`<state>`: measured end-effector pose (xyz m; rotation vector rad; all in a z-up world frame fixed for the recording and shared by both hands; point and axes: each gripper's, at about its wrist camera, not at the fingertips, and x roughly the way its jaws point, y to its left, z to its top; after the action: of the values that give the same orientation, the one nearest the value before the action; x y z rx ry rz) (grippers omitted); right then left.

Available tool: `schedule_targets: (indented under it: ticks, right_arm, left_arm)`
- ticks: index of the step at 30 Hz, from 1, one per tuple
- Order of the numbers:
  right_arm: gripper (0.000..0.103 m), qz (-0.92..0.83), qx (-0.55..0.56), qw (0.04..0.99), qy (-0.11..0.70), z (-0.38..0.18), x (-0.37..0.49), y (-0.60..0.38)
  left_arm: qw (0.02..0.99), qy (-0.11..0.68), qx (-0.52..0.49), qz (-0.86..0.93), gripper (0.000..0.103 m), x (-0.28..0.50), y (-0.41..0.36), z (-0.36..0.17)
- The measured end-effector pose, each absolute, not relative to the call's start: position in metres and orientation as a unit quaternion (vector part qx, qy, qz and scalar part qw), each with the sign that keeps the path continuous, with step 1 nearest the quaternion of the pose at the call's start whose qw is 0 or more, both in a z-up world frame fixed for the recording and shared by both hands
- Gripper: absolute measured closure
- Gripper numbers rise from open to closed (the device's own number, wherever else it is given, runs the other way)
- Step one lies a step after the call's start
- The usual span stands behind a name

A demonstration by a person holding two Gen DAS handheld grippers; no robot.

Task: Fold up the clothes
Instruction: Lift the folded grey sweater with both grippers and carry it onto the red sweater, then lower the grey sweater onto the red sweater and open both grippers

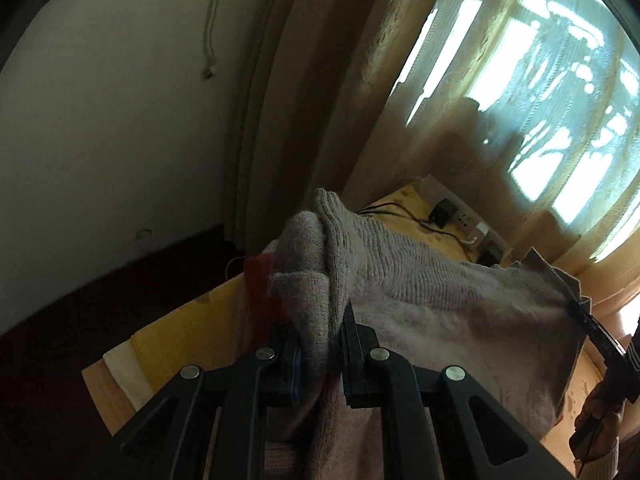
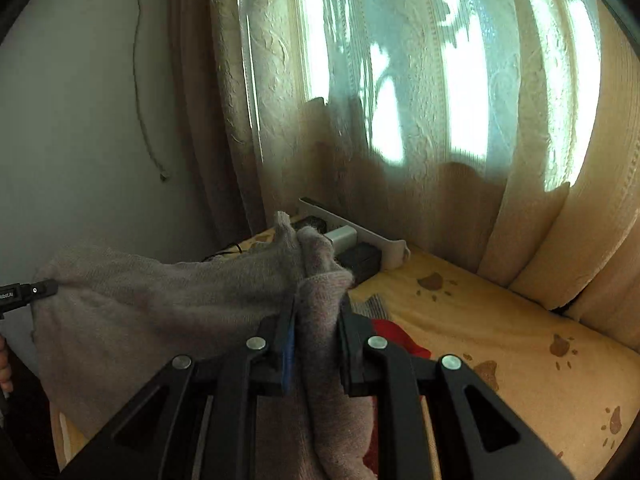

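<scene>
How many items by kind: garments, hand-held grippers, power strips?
Garments: 2, a grey knit sweater and a red garment under it
Hand-held grippers: 2, the left hand-held gripper and the right hand-held gripper, both clamped on the sweater
Power strips: 1, a white power strip
Total: 5

Grey-beige knit garment (image 1: 420, 280), stretched aloft

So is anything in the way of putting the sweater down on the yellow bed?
Maybe. Both grippers hold the grey sweater above the yellow cover, and a red garment lies on the cover just beneath it. The power strip sits farther back by the curtain.
</scene>
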<state>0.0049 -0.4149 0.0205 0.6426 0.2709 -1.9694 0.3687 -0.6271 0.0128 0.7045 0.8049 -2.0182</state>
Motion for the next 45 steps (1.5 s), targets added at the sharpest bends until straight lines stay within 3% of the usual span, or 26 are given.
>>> schedule_targets:
  ticks: [2,5,7,9,13,17,19,21,23,27,31,33,43,45]
  right_arm:
    - [0.081,-0.81,0.298,0.49,0.126,-0.003,-0.009,-0.428]
    - [0.06,-0.808,0.32,0.474,0.143,-0.027,-0.021,-0.431]
    - [0.028,-0.809,0.324,0.466,0.151,-0.035,-0.027,-0.427]
    - [0.019,-0.815,0.326,0.457,0.141,-0.036,-0.035,-0.416]
    - [0.019,-0.841,0.297,0.441,0.098,-0.013,-0.039,-0.392]
    - [0.019,-0.849,0.229,0.468,0.082,0.026,-0.018,-0.388]
    - [0.019,-0.829,0.21,0.511,0.087,0.04,-0.001,-0.401]
    - [0.019,-0.798,0.209,0.557,0.1,0.044,0.018,-0.421]
    - [0.019,-0.772,0.224,0.583,0.115,0.039,0.031,-0.442]
    - [0.02,-0.757,0.276,0.573,0.146,0.011,0.027,-0.486]
    - [0.02,-0.771,0.338,0.496,0.214,-0.035,-0.011,-0.51]
    - [0.02,-0.753,0.372,0.508,0.193,-0.052,-0.035,-0.506]
    - [0.018,-0.77,0.346,0.501,0.191,-0.045,-0.025,-0.499]
    - [0.017,-0.777,0.336,0.502,0.177,-0.038,-0.022,-0.491]
  left_arm:
    - [0.425,0.323,0.311,-0.786,0.087,0.36,-0.641,-0.013]
    - [0.429,0.301,0.323,-0.788,0.084,0.353,-0.643,-0.026]
    - [0.427,0.303,0.325,-0.788,0.083,0.351,-0.643,-0.024]
    - [0.422,0.316,0.319,-0.787,0.083,0.356,-0.643,-0.022]
    - [0.429,0.341,0.265,-0.793,0.079,0.384,-0.635,0.001]
    - [0.505,0.289,0.219,-0.783,0.072,0.401,-0.617,0.034]
    - [0.524,0.264,0.201,-0.784,0.065,0.4,-0.606,0.047]
    - [0.492,0.246,0.203,-0.81,0.048,0.38,-0.595,0.05]
    - [0.454,0.228,0.22,-0.833,0.042,0.353,-0.587,0.047]
    - [0.44,0.214,0.275,-0.827,0.042,0.307,-0.599,0.019]
    - [0.454,0.238,0.328,-0.793,0.042,0.297,-0.629,-0.03]
    - [0.445,0.25,0.313,-0.801,0.041,0.305,-0.63,-0.047]
    - [0.455,0.215,0.318,-0.804,0.041,0.304,-0.613,-0.021]
    - [0.451,0.197,0.312,-0.813,0.028,0.296,-0.61,-0.012]
